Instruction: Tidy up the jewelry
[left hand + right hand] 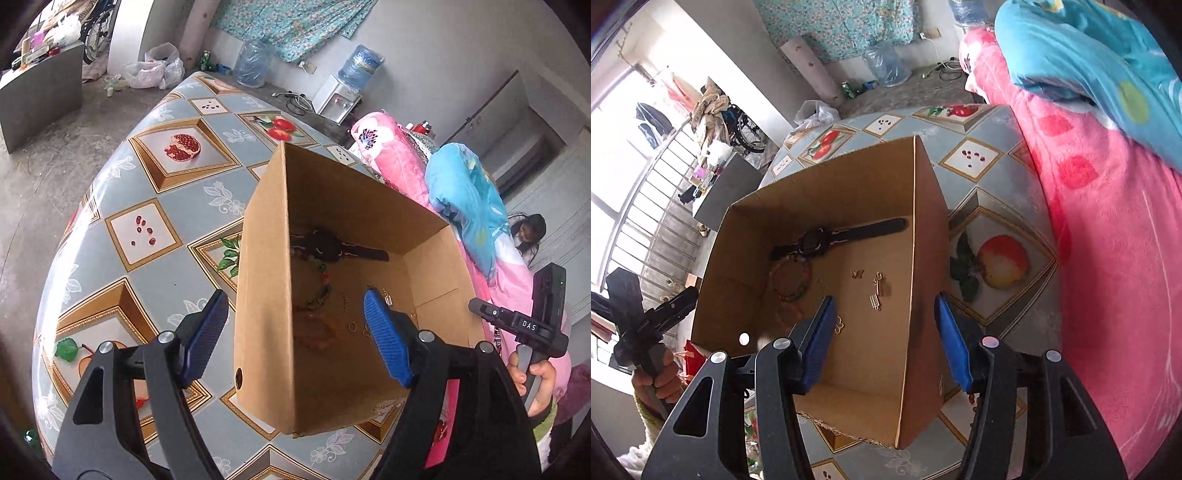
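An open cardboard box [266, 280] stands on the table; it also shows in the right wrist view [923, 229]. Inside lie a black watch [827, 240], a beaded bracelet [790, 277] and several small gold earrings and charms [875, 291]. The watch [332, 247] and green beads [319, 291] also show in the left wrist view. My left gripper [295, 332] is open and empty, its fingers straddling the box's left wall. My right gripper [886, 343] is open and empty, its fingers straddling the box's right wall.
The table has a fruit-patterned cloth [155, 184]. Pink and blue blankets [1108, 221] are piled along the table's right side. A water dispenser [343, 96] and bags stand on the floor beyond. A grey cabinet [40, 96] is at far left.
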The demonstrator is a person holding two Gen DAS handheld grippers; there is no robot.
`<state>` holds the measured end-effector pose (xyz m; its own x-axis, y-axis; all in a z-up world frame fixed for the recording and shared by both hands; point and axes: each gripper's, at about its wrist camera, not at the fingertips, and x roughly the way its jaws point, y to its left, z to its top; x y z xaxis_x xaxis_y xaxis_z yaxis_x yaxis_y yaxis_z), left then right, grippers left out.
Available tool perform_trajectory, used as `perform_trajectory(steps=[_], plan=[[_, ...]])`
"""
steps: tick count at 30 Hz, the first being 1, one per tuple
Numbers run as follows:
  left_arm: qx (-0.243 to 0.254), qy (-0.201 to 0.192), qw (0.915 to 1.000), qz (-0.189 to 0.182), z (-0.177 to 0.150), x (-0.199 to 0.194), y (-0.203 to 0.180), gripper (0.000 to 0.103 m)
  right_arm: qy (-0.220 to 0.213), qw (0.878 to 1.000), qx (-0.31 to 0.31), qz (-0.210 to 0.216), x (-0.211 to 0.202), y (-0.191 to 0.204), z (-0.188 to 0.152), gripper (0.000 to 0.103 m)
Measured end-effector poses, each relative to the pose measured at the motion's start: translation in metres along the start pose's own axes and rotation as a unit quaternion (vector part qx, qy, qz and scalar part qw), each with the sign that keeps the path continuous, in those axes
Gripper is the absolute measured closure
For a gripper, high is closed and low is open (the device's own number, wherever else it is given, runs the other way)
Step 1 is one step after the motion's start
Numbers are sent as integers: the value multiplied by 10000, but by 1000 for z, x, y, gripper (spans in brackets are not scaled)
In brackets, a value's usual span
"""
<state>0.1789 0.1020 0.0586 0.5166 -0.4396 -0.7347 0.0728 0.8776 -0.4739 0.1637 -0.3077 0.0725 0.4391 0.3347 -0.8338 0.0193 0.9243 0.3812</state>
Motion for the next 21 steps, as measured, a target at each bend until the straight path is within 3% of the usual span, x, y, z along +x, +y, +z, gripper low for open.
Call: perform_trajectory(steps=[6,14,21], plan=[[-213,334,9992,-32,-6,25,-3,31,225,9997,32,15,19,-4,-16,51],[-244,343,9991,56,-14,28,-10,31,223,9992,11,-319,22,-12,-20,80],[-439,248,9987,-31,-13,25,-5,31,171,9990,63,-419,16,-5,-23,81]])
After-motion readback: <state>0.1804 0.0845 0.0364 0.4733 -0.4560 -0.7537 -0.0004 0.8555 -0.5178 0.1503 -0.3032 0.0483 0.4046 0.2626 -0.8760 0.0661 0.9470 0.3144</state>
